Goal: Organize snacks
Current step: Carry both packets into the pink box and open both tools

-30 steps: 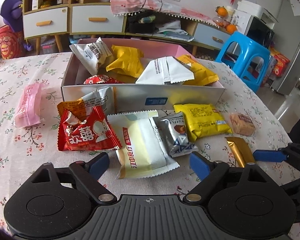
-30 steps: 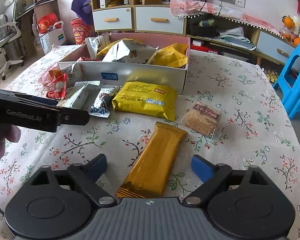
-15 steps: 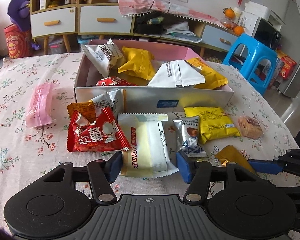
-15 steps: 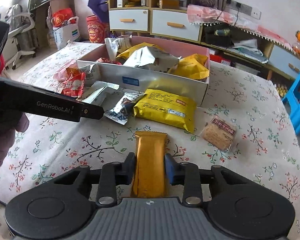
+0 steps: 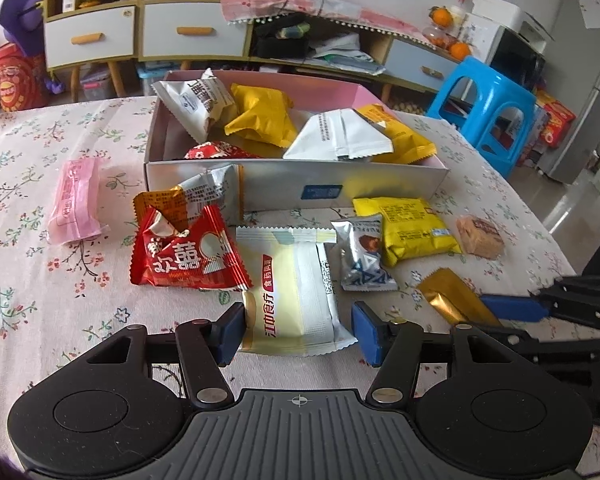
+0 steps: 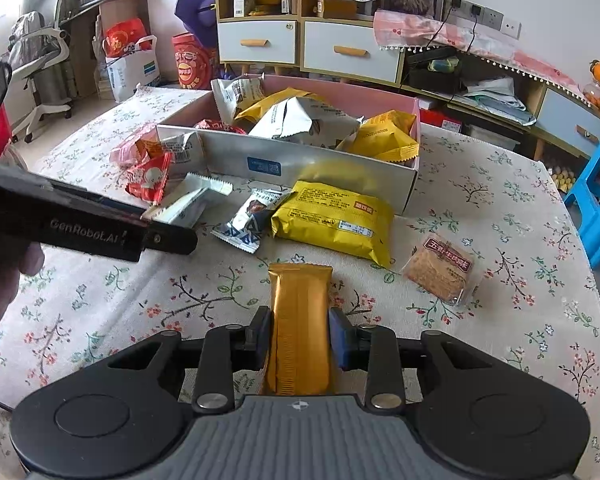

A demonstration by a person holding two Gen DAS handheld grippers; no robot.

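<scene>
Since a second ago I've clamped my left gripper (image 5: 298,330) on the cream packet (image 5: 290,300) and my right gripper (image 6: 299,338) on the gold bar (image 6: 299,320); jaws partly closed. The red packet (image 5: 186,254) lies left, the box (image 5: 292,190) beyond.

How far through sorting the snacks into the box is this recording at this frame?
Partway. Done: several packets already lie in the box. In hand: the right gripper is shut on the gold bar, and the left gripper is shut on the pale yellow packet. Left: the red packet, pink packet, flat yellow packet and others lie on the table.
</scene>
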